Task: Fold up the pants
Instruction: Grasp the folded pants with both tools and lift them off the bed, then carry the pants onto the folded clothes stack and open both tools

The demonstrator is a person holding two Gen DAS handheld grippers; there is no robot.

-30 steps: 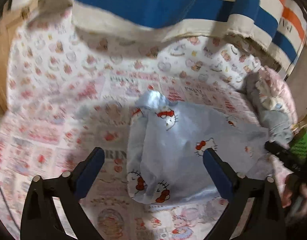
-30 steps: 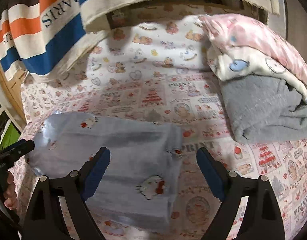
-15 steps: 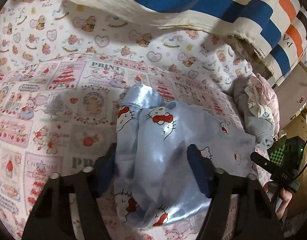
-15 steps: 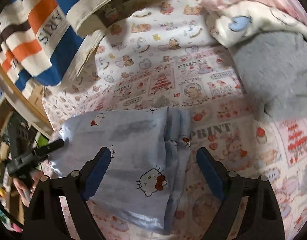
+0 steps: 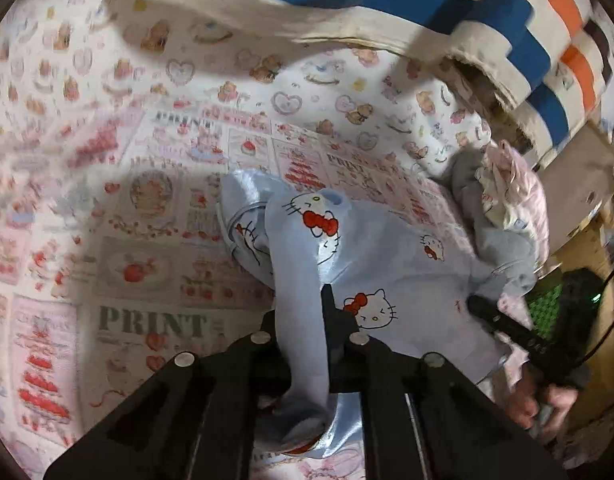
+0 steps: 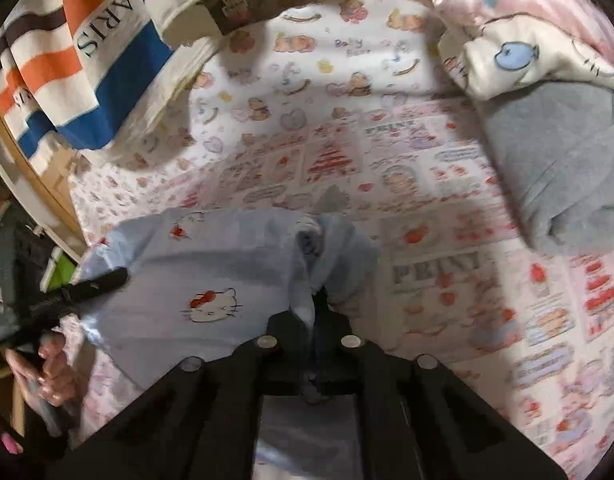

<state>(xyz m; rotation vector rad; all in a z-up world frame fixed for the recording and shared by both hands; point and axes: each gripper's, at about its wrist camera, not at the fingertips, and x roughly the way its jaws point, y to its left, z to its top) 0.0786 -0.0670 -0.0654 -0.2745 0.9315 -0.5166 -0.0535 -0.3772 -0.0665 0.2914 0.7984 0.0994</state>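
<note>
Apparently pants (image 5: 391, 264) lie lengthwise between left gripper (image 5: 307, 320) and right gripper (image 6: 313, 312).

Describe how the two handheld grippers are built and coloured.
Both the left gripper and the right gripper are matte black, with angular linkage arms joined by round silver rivets. The jaws taper to slim tips. No cables or markings show on either one.

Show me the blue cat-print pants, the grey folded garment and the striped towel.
blue pants (image 5: 395, 264), left wrist view, flat middle panel.
grey folded garment (image 6: 567, 168), right wrist view, top face.
striped towel (image 6: 103, 92), right wrist view, blue stripe.
</note>
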